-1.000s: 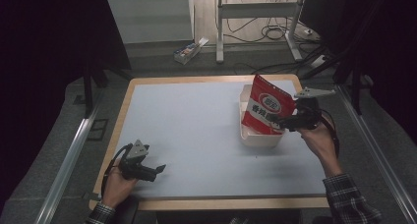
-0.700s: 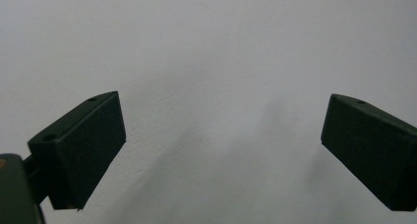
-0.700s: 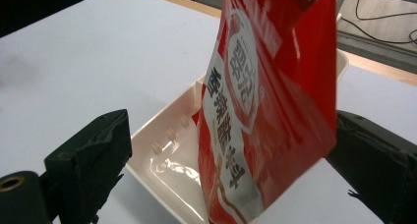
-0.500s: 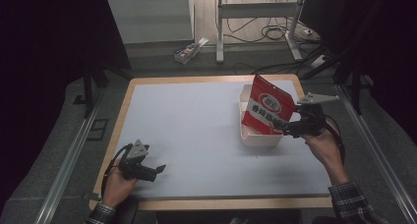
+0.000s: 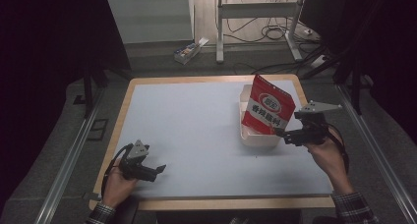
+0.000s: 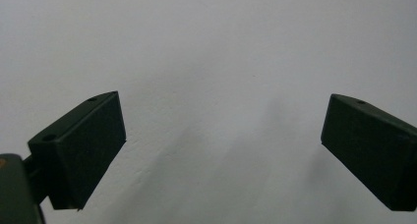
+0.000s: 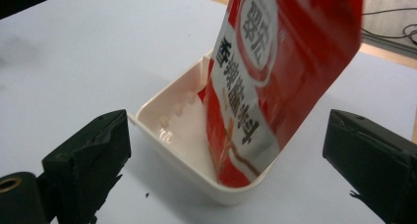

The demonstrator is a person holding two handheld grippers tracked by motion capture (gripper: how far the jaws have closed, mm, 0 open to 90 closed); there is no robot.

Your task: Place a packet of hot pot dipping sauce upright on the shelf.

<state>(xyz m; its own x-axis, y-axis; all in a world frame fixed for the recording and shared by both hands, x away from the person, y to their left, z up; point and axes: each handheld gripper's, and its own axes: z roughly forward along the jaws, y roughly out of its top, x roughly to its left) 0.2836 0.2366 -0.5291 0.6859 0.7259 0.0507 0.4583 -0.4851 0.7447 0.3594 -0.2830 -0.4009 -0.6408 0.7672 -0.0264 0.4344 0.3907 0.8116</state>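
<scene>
The table (image 5: 196, 121) had a pale grey-blue top edged in light wood and stood on a grey floor (image 5: 162, 59). Metal rails (image 5: 66, 160) ran along the floor at each side of it. Beyond the far edge, a white-legged frame (image 5: 255, 25) rose from the floor, with black cables (image 5: 275, 32) lying tangled around its feet. A small power strip (image 5: 189, 49) lay on the floor nearby. A pale panel (image 5: 147, 17) stood behind, and both sides of the room were dark.
</scene>
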